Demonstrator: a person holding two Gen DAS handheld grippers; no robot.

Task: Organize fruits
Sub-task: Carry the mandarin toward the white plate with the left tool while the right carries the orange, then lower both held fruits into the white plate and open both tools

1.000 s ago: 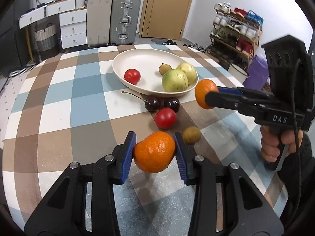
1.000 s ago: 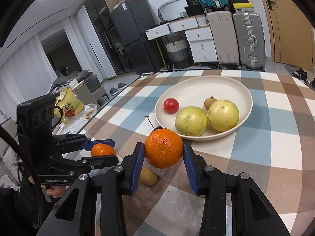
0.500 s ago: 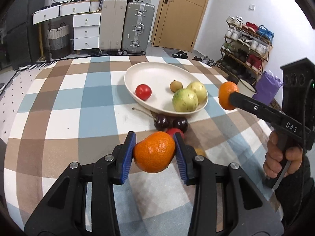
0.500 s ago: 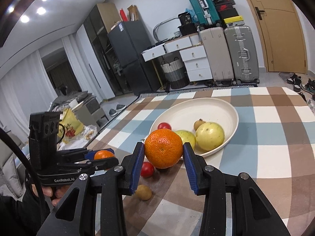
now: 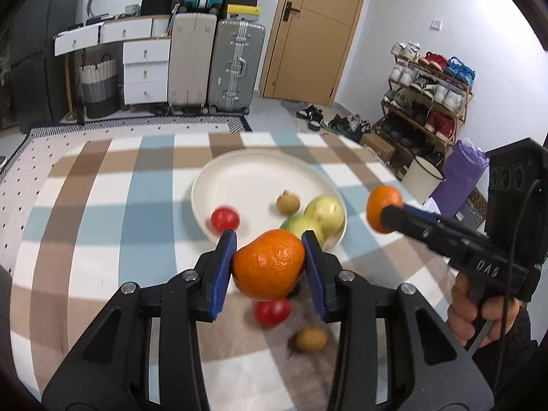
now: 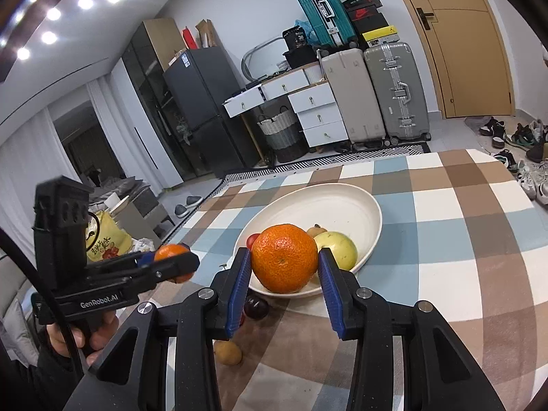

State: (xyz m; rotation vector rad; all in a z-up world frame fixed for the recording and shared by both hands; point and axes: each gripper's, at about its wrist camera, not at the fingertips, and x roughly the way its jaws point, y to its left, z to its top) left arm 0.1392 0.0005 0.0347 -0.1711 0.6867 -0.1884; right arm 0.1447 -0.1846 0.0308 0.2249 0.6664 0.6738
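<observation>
My left gripper (image 5: 269,267) is shut on an orange tangerine (image 5: 269,269), held above the table near the front rim of the white bowl (image 5: 239,174). My right gripper (image 6: 283,267) is shut on a second tangerine (image 6: 284,262), also raised just before the bowl (image 6: 342,202). Each gripper shows in the other's view: the right one (image 5: 385,213) at the right, the left one (image 6: 173,262) at the left. In the bowl lie a red tomato (image 5: 224,219), a small brown fruit (image 5: 287,202) and two yellow-green fruits (image 5: 325,213).
On the checked tablecloth (image 5: 102,212) in front of the bowl lie a red tomato (image 5: 271,311), a small brown fruit (image 5: 311,339) and dark cherries (image 6: 256,308). Suitcases (image 5: 219,65), drawers and a shoe rack (image 5: 428,92) stand beyond the table.
Both grippers have risen and moved toward the bowl with their tangerines. The loose fruits on the cloth have slid under the left gripper in its view.
</observation>
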